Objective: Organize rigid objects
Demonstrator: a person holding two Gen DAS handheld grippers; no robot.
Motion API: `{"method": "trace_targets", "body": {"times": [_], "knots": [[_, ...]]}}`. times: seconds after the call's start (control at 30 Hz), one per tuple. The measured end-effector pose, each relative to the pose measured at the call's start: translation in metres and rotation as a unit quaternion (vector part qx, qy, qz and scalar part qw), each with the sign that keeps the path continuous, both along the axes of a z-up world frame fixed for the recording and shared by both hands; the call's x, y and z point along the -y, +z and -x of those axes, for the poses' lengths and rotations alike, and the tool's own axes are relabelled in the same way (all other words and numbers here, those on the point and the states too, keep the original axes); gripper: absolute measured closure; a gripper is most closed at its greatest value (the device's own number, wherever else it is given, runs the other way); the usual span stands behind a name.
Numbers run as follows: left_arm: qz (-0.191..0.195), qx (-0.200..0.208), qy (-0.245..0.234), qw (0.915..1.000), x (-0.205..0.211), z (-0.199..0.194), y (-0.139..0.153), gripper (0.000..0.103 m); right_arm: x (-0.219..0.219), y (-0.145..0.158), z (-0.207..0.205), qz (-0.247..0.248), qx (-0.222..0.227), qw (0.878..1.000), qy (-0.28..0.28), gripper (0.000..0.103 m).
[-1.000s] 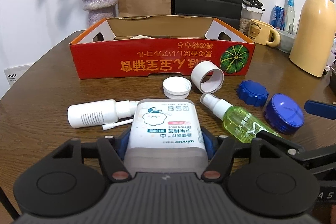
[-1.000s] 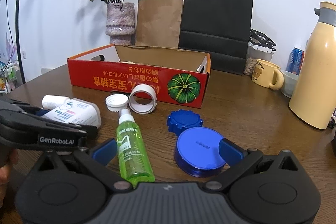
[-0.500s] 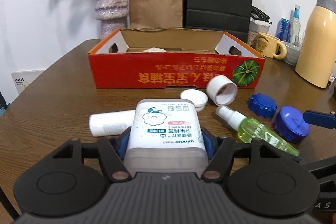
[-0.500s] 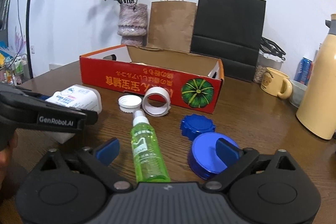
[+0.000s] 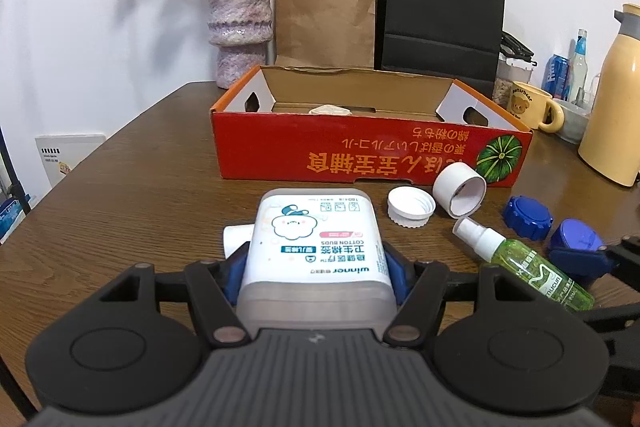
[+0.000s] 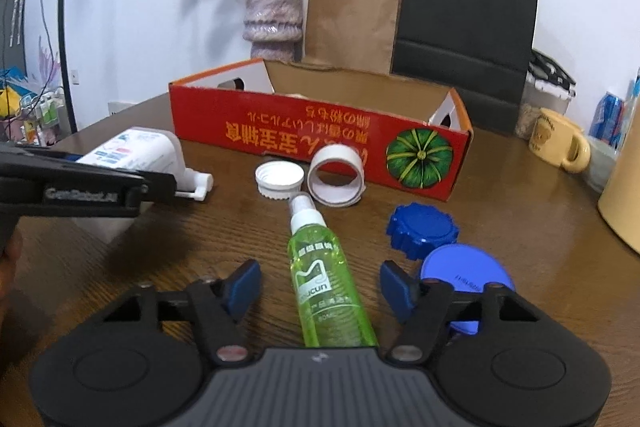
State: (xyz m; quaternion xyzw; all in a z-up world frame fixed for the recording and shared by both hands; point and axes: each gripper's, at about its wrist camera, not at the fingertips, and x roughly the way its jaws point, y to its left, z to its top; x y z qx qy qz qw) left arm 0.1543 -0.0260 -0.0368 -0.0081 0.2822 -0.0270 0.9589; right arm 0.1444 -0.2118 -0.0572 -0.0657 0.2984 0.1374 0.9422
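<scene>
My left gripper (image 5: 314, 267) is shut on a white cotton-bud box (image 5: 312, 239) and holds it above the table, in front of the red cardboard tray (image 5: 360, 155). The box also shows in the right wrist view (image 6: 132, 151). My right gripper (image 6: 320, 287) is open, its fingers on either side of a green spray bottle (image 6: 324, 275) lying on the table. A white spray bottle (image 5: 236, 237) lies mostly hidden under the held box.
A white cap (image 6: 279, 181), a white ring (image 6: 336, 179), a blue ridged lid (image 6: 422, 229) and a blue round lid (image 6: 466, 275) lie before the tray. A vase (image 5: 239, 27), paper bags (image 5: 326, 15), a mug (image 5: 528, 105) and a yellow flask (image 5: 616, 99) stand behind.
My left gripper has lifted the cotton-bud box up off the table. My right gripper has shifted left from the blue round lid so that it straddles the green spray bottle.
</scene>
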Motion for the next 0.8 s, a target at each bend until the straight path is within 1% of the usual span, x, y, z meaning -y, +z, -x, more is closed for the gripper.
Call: {"method": "trace_targets", "body": {"times": [0.03, 0.07, 0.1, 0.17, 0.23, 0.33, 0.67, 0.8], "knots": [[0.0, 0.001, -0.001, 1.0, -0.001, 0.0, 0.0, 0.036, 0.0, -0.001, -0.002, -0.002, -0.006, 1.0, -0.002, 0.047], [0.001, 0.002, -0.002, 1.0, -0.001, 0.0, 0.0, 0.036, 0.0, -0.002, -0.003, -0.003, -0.011, 1.0, -0.003, 0.056], [0.002, 0.002, -0.002, 1.0, -0.001, 0.0, 0.0, 0.036, 0.001, -0.003, -0.004, -0.005, -0.015, 1.0, -0.004, 0.063], [0.003, 0.003, -0.004, 1.0, -0.001, 0.001, 0.001, 0.036, 0.003, -0.003, -0.004, -0.012, -0.016, 1.0, -0.004, 0.069], [0.002, 0.003, -0.005, 1.0, -0.001, 0.001, 0.001, 0.036, 0.003, -0.003, -0.003, -0.014, -0.015, 1.0, -0.006, 0.072], [0.003, 0.003, -0.007, 1.0, -0.001, 0.001, 0.0, 0.036, 0.001, -0.002, -0.002, -0.016, -0.013, 1.0, -0.002, 0.073], [0.002, 0.002, -0.007, 1.0, -0.001, 0.001, 0.001, 0.036, -0.002, 0.004, 0.007, -0.023, 0.016, 1.0, 0.001, 0.073], [-0.004, 0.01, -0.007, 0.9999, 0.001, 0.002, 0.004, 0.036, -0.004, 0.007, 0.008, -0.025, 0.027, 0.999, -0.001, 0.073]]}}
